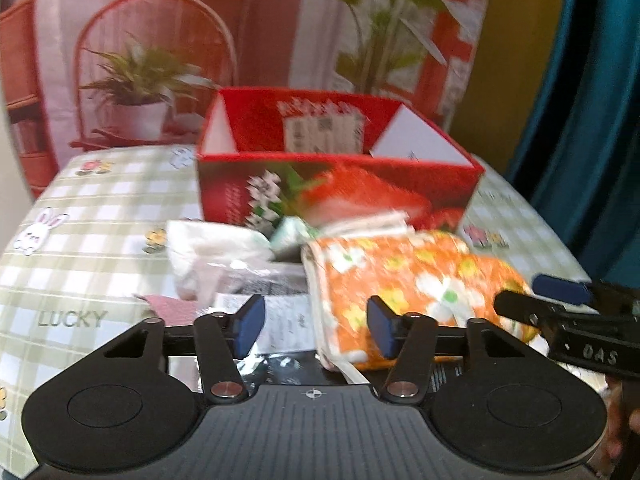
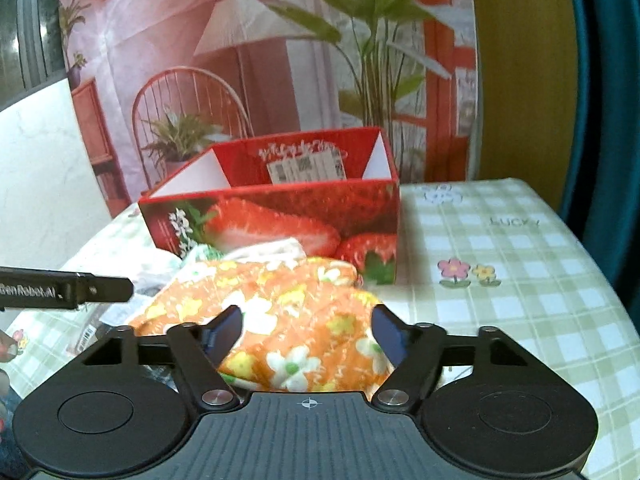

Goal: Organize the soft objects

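Observation:
An orange floral cloth (image 1: pixel 416 284) lies folded on the checked tablecloth in front of a red strawberry box (image 1: pixel 336 188). White and pale green soft packets (image 1: pixel 216 248) lie to its left. My left gripper (image 1: pixel 316 326) is open and empty, low over the cloth's left edge and some papers. My right gripper (image 2: pixel 306 334) is open, with its fingers on either side of the orange cloth (image 2: pixel 288 312), not closed on it. The right gripper also shows at the right edge of the left wrist view (image 1: pixel 560 300). The box (image 2: pixel 276 216) is open at the top.
The table (image 1: pixel 100 216) has a green checked cloth with rabbit and flower prints. A printed backdrop of a chair and plants hangs behind it. A teal curtain (image 1: pixel 592 120) is at the right. Papers and a plastic sleeve (image 1: pixel 280 320) lie under the cloth.

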Action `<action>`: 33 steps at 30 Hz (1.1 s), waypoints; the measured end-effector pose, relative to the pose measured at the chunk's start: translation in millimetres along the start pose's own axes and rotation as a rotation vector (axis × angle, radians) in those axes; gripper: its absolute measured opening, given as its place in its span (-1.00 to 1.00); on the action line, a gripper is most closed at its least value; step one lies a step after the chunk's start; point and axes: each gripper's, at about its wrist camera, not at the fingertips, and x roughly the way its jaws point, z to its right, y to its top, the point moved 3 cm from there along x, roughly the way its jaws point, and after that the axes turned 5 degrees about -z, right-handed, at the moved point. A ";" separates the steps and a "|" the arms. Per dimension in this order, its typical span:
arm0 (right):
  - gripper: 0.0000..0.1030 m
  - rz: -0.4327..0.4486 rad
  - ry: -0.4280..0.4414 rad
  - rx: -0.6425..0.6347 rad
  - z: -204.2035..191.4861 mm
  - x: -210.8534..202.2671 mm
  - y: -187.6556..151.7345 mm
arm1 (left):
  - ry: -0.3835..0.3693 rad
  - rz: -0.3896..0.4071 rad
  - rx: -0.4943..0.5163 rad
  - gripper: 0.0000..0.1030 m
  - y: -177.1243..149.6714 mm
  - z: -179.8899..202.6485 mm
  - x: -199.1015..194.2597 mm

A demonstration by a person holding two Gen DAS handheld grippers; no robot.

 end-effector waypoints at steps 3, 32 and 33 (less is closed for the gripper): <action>0.06 -0.022 0.015 0.013 1.5 6.8 -3.8 | -0.030 -0.024 -0.004 0.04 -3.6 -0.6 7.1; -0.18 -0.029 -0.005 0.040 17.5 28.4 -7.3 | -0.161 -0.075 -0.131 -0.19 -13.5 -13.1 26.7; -0.28 -0.025 -0.001 0.036 17.3 27.4 -6.8 | -0.160 -0.073 -0.136 -0.20 -13.6 -14.0 26.6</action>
